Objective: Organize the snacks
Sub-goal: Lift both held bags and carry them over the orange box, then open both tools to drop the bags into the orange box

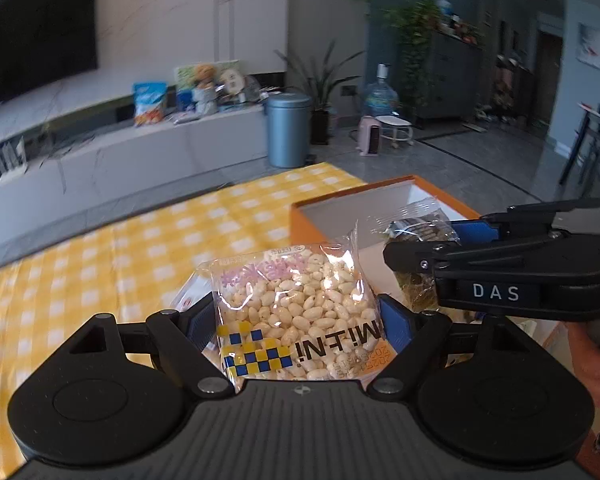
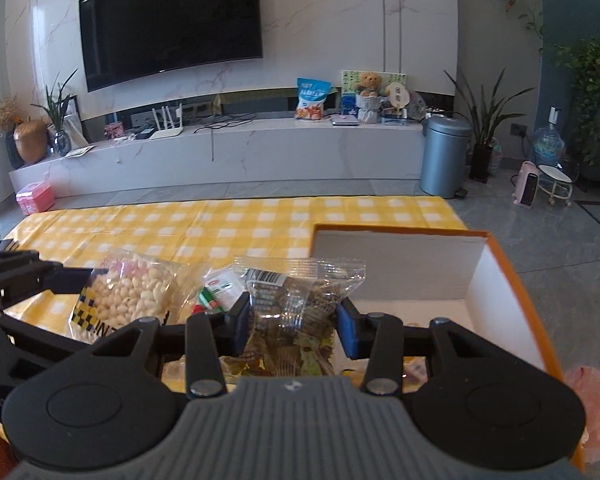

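Note:
My left gripper [image 1: 296,320] is shut on a clear bag of pale puffed snacks [image 1: 296,312], held above the yellow checked tablecloth [image 1: 140,248]. The same bag [image 2: 128,300] shows at the left of the right wrist view. My right gripper [image 2: 294,320] is shut on a clear bag of dark brown-green snacks [image 2: 296,320], at the near left edge of the open orange box [image 2: 512,280] with white inside. In the left wrist view the right gripper [image 1: 428,240] and its bag [image 1: 420,232] sit over the box [image 1: 300,224]. A small white-green-red packet [image 2: 220,292] lies between the bags.
The table's far edge borders grey floor. Beyond it stand a blue-grey bin [image 2: 444,156], a white TV bench [image 2: 236,152] with items, a pink heater [image 2: 528,188] and potted plants [image 2: 488,120]. Some items lie on the box floor.

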